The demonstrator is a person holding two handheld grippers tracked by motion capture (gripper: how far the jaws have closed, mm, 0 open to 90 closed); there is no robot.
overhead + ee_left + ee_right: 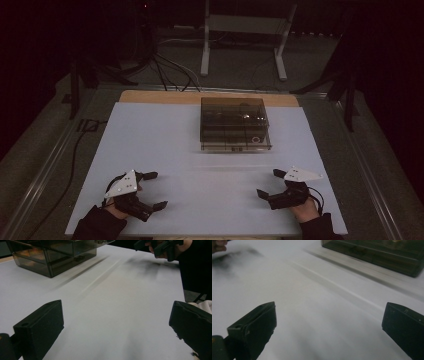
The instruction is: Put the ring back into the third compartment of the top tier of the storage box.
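Beyond both grippers, left gripper and right gripper, fingers wide and empty, sits the smoky transparent plastic drawer box, far-centre on the white surface, slightly nearer the right.

A dim lab: white table, floor cables, a metal stand behind.

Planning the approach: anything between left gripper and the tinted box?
Nothing: bare white table between left gripper and tinted box, seen in high and left gripper views.

Smooth matt white tabletop; glossy smoky translucent plastic drawer box; matt black fingers.
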